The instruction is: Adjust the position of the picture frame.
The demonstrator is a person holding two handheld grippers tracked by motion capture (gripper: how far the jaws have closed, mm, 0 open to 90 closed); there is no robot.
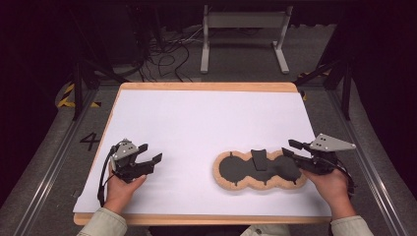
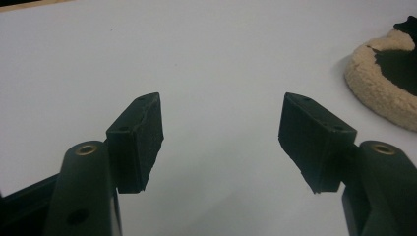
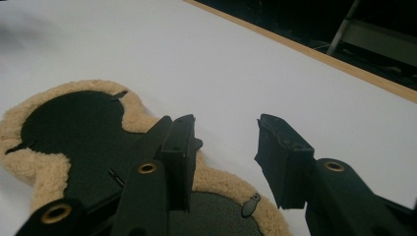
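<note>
A three-lobed black pad with a tan fleece rim (image 1: 236,169) lies flat at the right front of the white table (image 1: 206,118); a black flap (image 1: 259,158) sits across its middle. My right gripper (image 1: 288,148) hovers at the pad's right end, open. In the right gripper view my right gripper (image 3: 226,142) has one jaw over the pad (image 3: 69,123) and the other over bare white surface, with nothing gripped. My left gripper (image 1: 151,152) rests open at the left front, well apart from the pad. In the left gripper view my left gripper (image 2: 221,128) frames bare table, with the pad (image 2: 383,93) at the far right.
The table has a wooden edge (image 1: 206,86) and a white top. Beyond it stand a white metal frame (image 1: 243,22) and loose cables (image 1: 167,54) on the floor. Dark rails run along both sides.
</note>
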